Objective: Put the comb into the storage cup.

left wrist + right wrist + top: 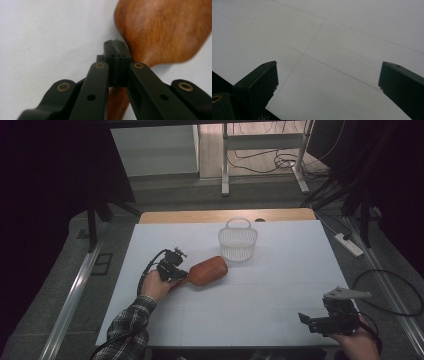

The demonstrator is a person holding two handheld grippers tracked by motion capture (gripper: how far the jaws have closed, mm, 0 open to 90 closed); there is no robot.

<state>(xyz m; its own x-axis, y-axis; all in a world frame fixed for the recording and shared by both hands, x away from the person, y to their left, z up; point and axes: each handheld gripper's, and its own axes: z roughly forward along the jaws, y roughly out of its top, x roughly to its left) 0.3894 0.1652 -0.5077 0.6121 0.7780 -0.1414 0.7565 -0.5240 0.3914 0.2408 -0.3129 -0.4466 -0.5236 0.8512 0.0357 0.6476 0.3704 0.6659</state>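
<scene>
- Brush (207, 270), wooden, lies on white surface (260, 300), left of centre; oval head points toward basket.
- Left gripper (176, 271): jaws clenched on brush handle, just where neck meets head; in left gripper view the brown head (165, 30) is right behind the tips.
- Plastic basket (238, 241), see-through w/ handle, stands near brush head, not touching.
- Right gripper (312, 321): near front-right edge, well apart, jaws released, nothing btw them.

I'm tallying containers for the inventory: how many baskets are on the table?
1: a translucent white plastic basket with a handle stands near the table's far edge, just beyond the brown wooden brush. Nothing hides another.
</scene>
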